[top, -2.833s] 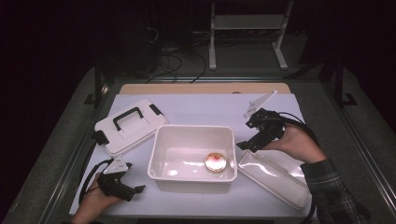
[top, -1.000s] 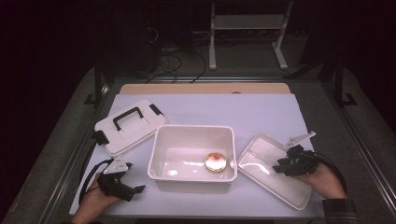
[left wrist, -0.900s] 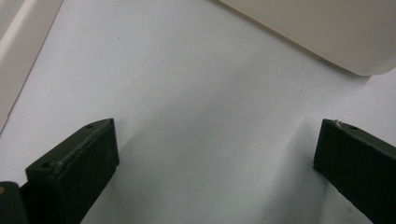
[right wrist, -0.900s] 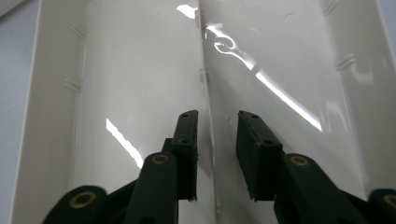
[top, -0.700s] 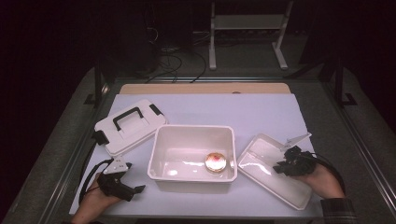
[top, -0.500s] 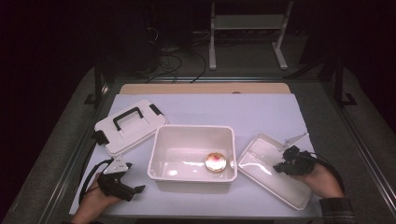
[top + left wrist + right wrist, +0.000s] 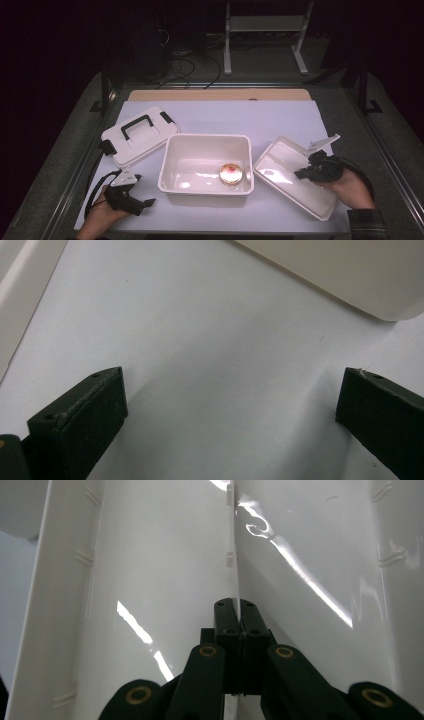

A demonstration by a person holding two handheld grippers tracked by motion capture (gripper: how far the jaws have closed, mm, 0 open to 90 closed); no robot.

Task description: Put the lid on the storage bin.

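Observation:
A white bin (image 7: 206, 137) stands mid-table with a small round orange-topped thing (image 7: 230, 174) on its floor. To its right lies a shallow white tray (image 7: 280, 155) split by a thin divider wall (image 7: 231, 540). My right gripper (image 7: 302, 174) reaches into the tray from the right. In the right gripper view its jaws (image 7: 235, 606) are shut on that divider. At the front left, my left gripper (image 7: 145, 202) rests low over the white table cover, open, with nothing between its fingers (image 7: 80, 412). The bin's corner (image 7: 350, 280) lies just ahead of it.
A white lid with a black handle (image 7: 137, 135) lies at the left, behind the left gripper. Bare table cover (image 7: 240, 117) stretches behind the bin. A metal stand (image 7: 262, 30) sits beyond the table's far edge.
My right gripper came down from behind the bin's right corner to the tray, then edged left into it and onto the divider. The left gripper has stayed put.

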